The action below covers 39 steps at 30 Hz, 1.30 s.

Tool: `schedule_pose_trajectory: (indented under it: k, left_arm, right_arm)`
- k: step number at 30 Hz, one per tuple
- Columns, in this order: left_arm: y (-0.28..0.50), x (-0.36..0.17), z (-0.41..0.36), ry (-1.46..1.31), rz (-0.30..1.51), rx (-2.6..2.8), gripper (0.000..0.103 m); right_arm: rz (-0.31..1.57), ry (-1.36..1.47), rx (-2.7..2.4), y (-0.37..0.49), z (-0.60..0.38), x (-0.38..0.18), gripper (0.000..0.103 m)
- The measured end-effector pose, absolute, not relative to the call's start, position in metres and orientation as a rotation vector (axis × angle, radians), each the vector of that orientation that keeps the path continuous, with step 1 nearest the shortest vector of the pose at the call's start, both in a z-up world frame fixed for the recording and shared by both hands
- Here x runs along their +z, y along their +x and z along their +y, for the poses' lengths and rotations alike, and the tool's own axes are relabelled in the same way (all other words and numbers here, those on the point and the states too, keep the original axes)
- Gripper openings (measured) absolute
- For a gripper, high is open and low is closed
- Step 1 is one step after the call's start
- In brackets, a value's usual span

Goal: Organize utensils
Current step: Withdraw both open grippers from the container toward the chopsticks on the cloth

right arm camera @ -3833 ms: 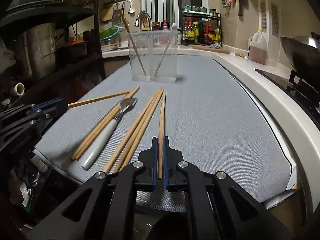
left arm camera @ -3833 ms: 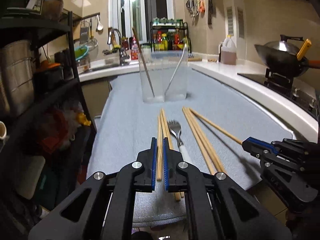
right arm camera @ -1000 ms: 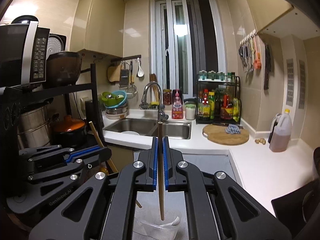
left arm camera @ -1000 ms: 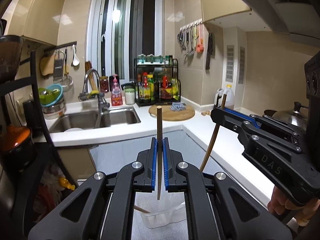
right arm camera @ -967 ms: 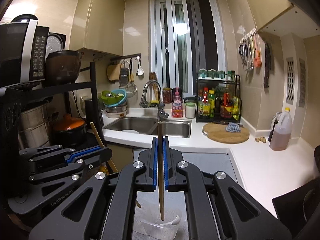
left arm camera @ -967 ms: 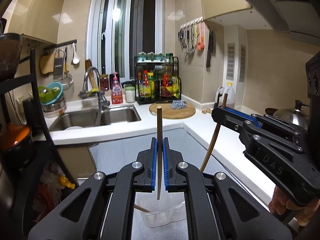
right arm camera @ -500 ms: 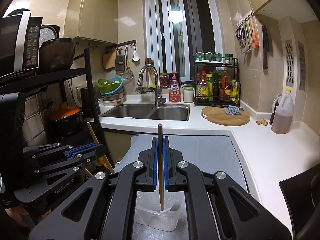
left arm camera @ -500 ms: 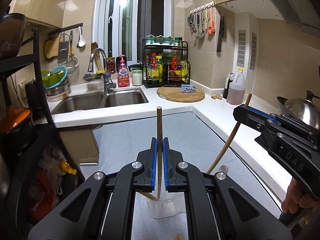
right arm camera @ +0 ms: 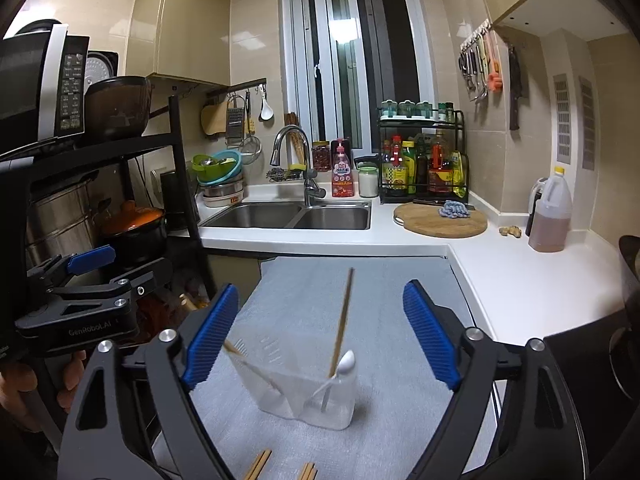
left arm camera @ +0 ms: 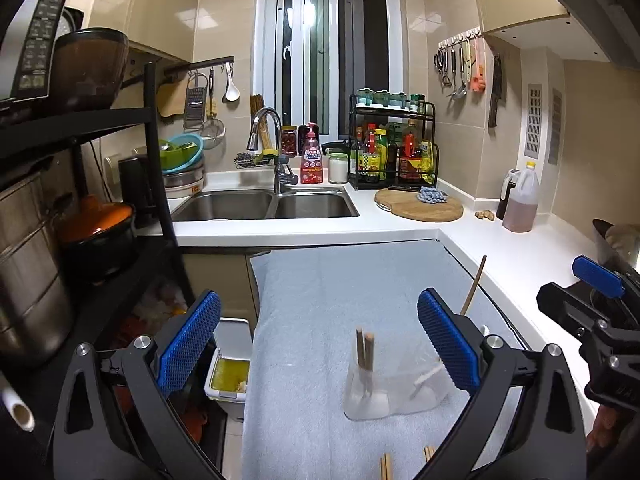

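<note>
A clear two-part container [left arm camera: 396,394] [right arm camera: 304,398] stands on the grey mat [left arm camera: 320,288]. Two wooden chopsticks [left arm camera: 365,354] stand in its left part. Another chopstick [left arm camera: 474,284] [right arm camera: 342,320], blurred, leans out of the right part beside a white spoon [right arm camera: 345,363]. My left gripper [left arm camera: 318,344] hovers above and short of the container, jaws opening wide, nothing between the pads. My right gripper [right arm camera: 320,338] is likewise over the container, jaws opening and empty. Each gripper shows in the other's view, the right gripper [left arm camera: 600,300] and the left gripper [right arm camera: 80,292]. More chopsticks [right arm camera: 258,464] lie on the mat's near edge.
A black shelf rack [left arm camera: 152,184] with pots stands on the left, with a small white bin [left arm camera: 228,364] beside the mat. Beyond the mat are a double sink [left arm camera: 264,206], a round cutting board [left arm camera: 420,208] and an oil jug [left arm camera: 520,200] on the white counter.
Both grippers have gone from shut on a chopstick to wide open. The chopsticks have dropped into the container. Both views have tipped down toward the mat.
</note>
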<state>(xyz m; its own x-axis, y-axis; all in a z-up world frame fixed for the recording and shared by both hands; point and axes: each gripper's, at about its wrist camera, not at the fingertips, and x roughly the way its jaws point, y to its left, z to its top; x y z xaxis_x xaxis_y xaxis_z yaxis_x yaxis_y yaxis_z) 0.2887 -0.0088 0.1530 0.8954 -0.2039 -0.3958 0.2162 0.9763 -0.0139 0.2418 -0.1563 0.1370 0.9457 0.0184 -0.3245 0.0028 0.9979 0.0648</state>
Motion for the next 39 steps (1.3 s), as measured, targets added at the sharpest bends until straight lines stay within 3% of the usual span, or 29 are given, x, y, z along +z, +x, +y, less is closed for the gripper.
schedule_pose_trajectory:
  k: [6, 28, 39]
  left_arm:
    - [0.238, 0.145, 0.000, 0.000, 0.442, -0.224, 0.095]
    - [0.081, 0.079, 0.019, 0.037, 0.519, -0.195, 0.095]
    - [0.048, 0.051, 0.032, 0.003, 0.545, -0.162, 0.095]
  right_arm:
    - [0.350, 0.056, -0.034, 0.197, -0.142, 0.130, 0.095]
    - [0.432, 0.084, -0.072, 0.040, -0.111, 0.052, 0.095]
    - [0.458, 0.063, -0.046, 0.010, -0.100, 0.032, 0.095]
